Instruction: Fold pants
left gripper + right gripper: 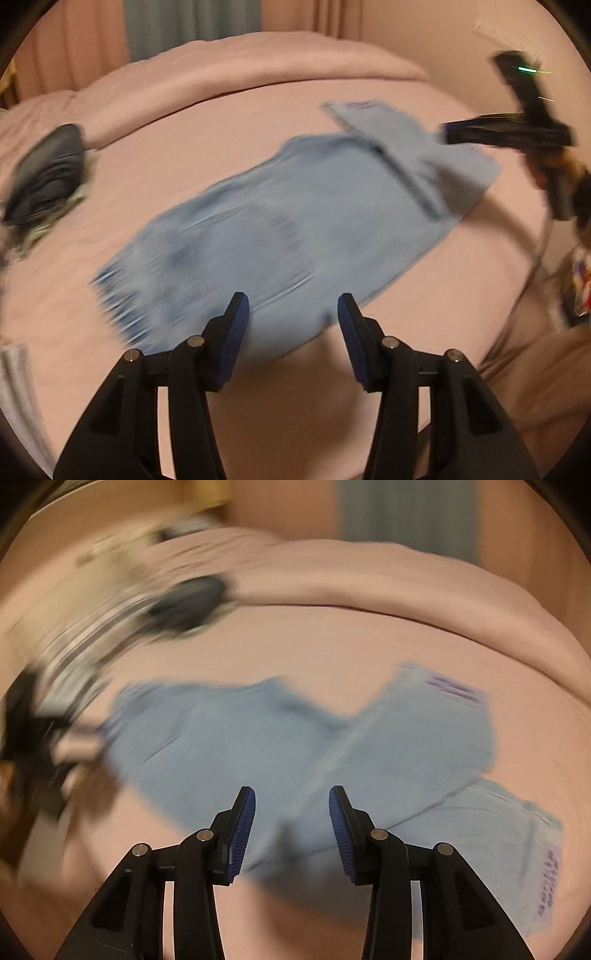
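your left hand-held gripper and right hand-held gripper are both released above the blue pants on the bed.

Pink bed, grey-green curtain, warm light

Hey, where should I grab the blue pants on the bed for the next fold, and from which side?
Probably the near folded end of the pants, just ahead of the open left tongs. Come from the near bed edge, pinching all layers: that end lies flat, thick and unobstructed.
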Motion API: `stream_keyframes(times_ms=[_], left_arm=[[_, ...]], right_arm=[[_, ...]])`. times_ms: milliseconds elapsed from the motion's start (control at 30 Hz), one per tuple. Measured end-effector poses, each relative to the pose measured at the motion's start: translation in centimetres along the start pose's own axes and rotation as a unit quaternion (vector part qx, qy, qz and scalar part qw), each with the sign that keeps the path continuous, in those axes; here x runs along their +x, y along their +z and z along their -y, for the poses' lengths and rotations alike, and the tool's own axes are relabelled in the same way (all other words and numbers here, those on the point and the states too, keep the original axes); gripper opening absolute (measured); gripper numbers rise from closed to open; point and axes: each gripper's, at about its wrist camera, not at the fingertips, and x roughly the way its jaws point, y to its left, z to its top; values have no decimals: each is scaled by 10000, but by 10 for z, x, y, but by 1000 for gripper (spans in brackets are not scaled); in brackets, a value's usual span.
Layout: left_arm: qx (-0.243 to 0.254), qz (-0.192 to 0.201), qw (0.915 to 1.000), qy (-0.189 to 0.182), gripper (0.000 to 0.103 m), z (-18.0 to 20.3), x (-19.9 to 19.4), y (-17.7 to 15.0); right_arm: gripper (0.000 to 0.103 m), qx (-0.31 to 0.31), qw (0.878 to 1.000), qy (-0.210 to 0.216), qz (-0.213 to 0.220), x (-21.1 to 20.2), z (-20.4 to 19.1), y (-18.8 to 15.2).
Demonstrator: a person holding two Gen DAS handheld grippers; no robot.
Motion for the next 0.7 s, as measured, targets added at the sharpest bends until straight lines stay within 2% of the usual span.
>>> stream_keyframes(times_ms=[100,233,367,467,533,567,600,633,700], left_arm=[[-62,119,9986,-520,50,30,26,25],[-129,85,9919,-1261,49,71,62,54],[-41,-123,9882,-1527,49,97,95,72],[-180,-328,9860,-1626,48,103,120,84],[-284,-413,9841,-1704,45,105,129,86],[-305,-433,9835,-1731,41,108,133,88],[-290,-456,9832,-1742,32,110,136,89],[-253,-488,9838,-1708,24,113,139,89],[-187,-537,9854,-1607,19,119,143,89]], right_arm=[[41,484,9964,-647,-264,32,26,30],[41,1159,9895,-584,-632,83,54,70],[41,1377,9845,-506,-959,126,61,98],[41,1358,9789,-693,-1357,153,63,111],[41,1257,9737,-909,-1669,171,62,106],[34,1179,9734,-999,-1690,175,61,104],[28,1068,9744,-1111,-1634,174,59,104],[11,985,9766,-1146,-1531,171,57,103],[6,1081,9788,-1078,-1362,162,59,99]])
